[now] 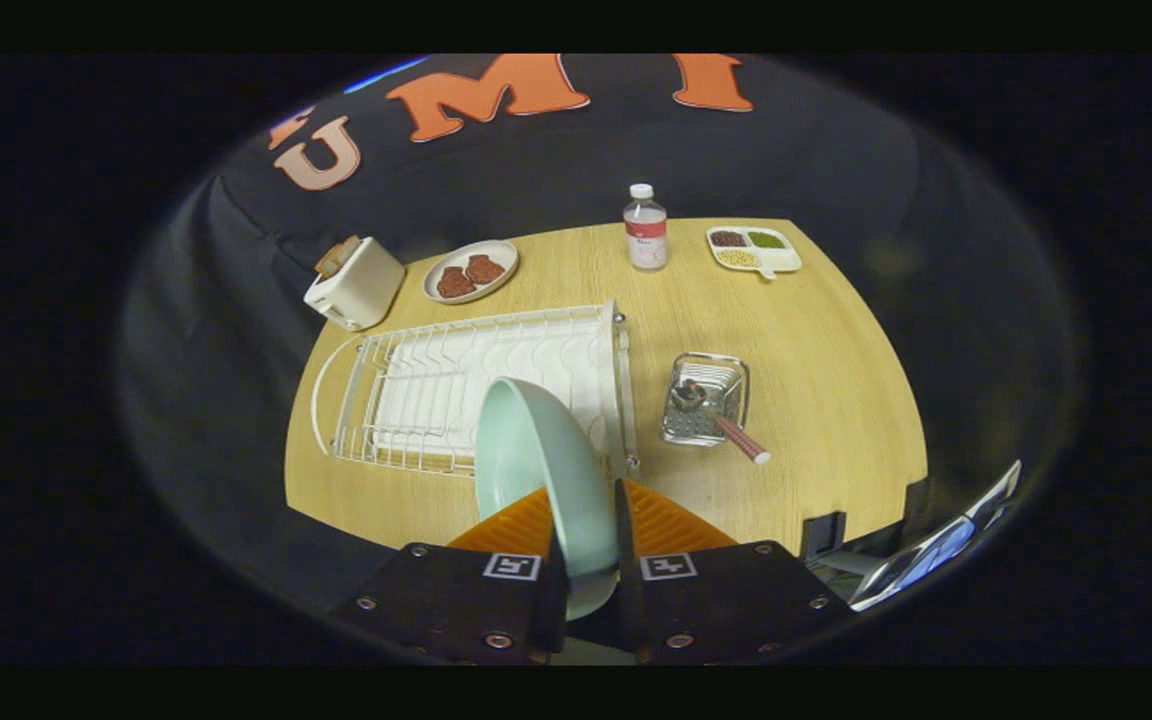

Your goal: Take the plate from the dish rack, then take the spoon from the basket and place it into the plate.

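A pale green plate (pixel 536 470) stands on edge between my two fingers, and my gripper (pixel 586 520) is shut on its rim. The plate is lifted above the white wire dish rack (pixel 466 385), which lies beyond the fingers on the wooden table (pixel 816 380). To the right of the rack sits a small metal basket (pixel 704 400). A spoon (pixel 721 420) lies in it, bowl inside and red handle sticking out toward me over the basket's near edge.
Along the table's far side stand a white toaster (pixel 354 282), a plate with brown food (pixel 470 271), a clear bottle with a white cap (pixel 645 228) and a white divided dish (pixel 753 249). Bare wood lies right of the basket.
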